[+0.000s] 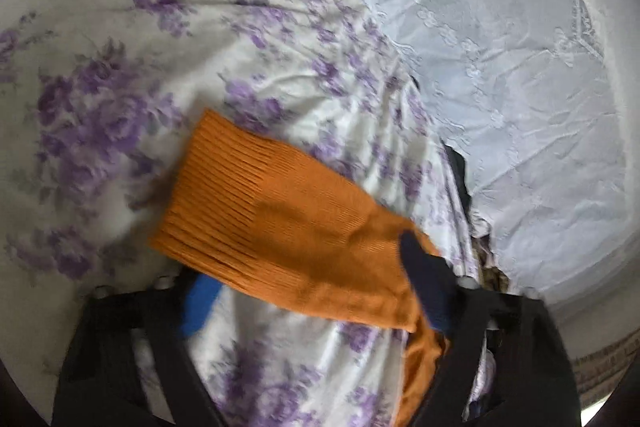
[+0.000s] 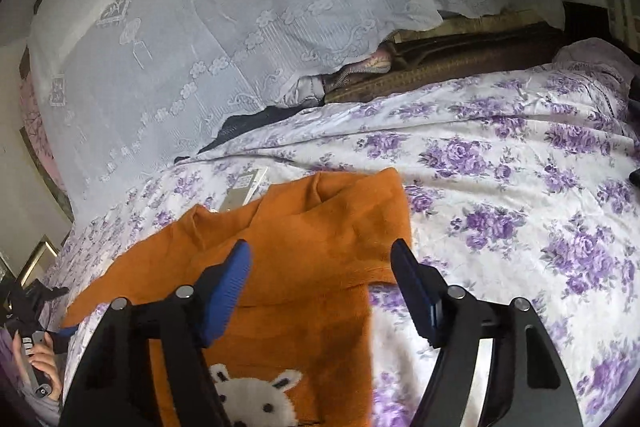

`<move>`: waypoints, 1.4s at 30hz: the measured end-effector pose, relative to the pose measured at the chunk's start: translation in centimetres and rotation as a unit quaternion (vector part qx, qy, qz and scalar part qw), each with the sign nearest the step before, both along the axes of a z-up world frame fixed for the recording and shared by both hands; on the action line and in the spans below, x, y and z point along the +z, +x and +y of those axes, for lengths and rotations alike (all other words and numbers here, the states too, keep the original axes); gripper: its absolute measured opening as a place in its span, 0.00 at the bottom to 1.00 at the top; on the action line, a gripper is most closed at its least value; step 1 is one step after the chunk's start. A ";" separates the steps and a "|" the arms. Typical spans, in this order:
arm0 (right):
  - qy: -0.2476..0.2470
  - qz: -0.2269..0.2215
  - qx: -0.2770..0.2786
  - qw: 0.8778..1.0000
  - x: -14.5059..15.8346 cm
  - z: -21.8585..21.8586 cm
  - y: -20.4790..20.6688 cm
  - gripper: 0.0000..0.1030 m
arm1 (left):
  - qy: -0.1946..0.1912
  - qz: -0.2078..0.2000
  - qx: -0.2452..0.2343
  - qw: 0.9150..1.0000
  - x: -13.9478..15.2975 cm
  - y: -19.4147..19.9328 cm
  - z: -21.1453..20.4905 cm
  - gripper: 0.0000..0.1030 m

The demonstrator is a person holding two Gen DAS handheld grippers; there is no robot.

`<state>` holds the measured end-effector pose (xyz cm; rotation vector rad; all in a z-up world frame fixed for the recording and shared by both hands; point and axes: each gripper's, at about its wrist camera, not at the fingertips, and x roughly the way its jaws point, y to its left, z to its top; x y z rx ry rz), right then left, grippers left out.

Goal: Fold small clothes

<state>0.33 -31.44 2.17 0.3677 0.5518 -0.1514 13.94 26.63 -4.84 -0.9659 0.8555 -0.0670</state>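
The small orange knit sweater with a white rabbit face (image 2: 280, 307) lay on the purple-flowered white bedsheet (image 2: 500, 207). The right gripper (image 2: 320, 259) hovered above, fingers apart. The left gripper (image 1: 304, 291), fingers spread, carried its ribbed sleeve (image 1: 272, 211) toward ten o'clock.

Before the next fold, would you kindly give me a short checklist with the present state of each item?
1. Right tongs open above the orange sweater: ok.
2. Left tongs holding the sleeve: cannot tell; fabric drapes over one finger, blurred.
3. Sweater lying flat: not ok; its upper part is bunched.
4. Rabbit picture facing up: ok.
5. Grey remote away from the sweater: not ok; it lies at the sweater's edge.
6. Floral bedspread smooth: ok.
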 end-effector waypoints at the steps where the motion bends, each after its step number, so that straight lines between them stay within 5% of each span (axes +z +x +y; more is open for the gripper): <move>1: -0.009 0.006 0.001 1.000 -0.1 -0.2 -0.1 0.71 | 0.004 0.004 0.008 1.000 -0.2 0.1 0.2 0.59; 8: -0.011 0.050 0.003 0.999 -2.5 -1.0 0.9 0.71 | 0.072 0.026 0.025 0.997 -1.1 0.3 0.3 0.14; 11: 0.011 0.066 0.003 0.998 -3.7 -1.5 1.3 0.71 | 0.094 0.027 0.016 0.995 -1.3 0.0 0.4 0.08; 23: 0.048 0.073 -0.012 0.996 -4.2 -2.5 1.4 0.71 | 0.194 0.004 -0.012 0.981 1.8 -0.4 -2.8 0.06; 27: 0.007 0.085 -0.001 0.996 -2.4 -1.2 3.8 0.71 | 0.208 -0.008 -0.017 0.978 2.6 -0.6 -3.3 0.06; 31: -0.077 0.187 0.039 0.979 -4.3 1.2 8.6 0.81 | 0.219 -0.019 -0.025 0.975 3.4 -0.7 -3.9 0.06; 33: -0.104 0.200 0.048 0.973 -4.8 1.9 9.4 0.87 | 0.223 -0.025 -0.031 0.974 3.9 -0.8 -4.4 0.06; 38: -0.076 0.143 0.042 0.986 -2.5 1.8 8.6 0.85 | 0.228 -0.046 -0.053 0.971 5.6 -0.8 -6.0 0.06; 42: -0.097 0.202 0.094 0.970 -4.0 5.3 12.7 0.85 | 0.239 -0.060 -0.067 0.967 7.0 -0.8 -8.1 0.06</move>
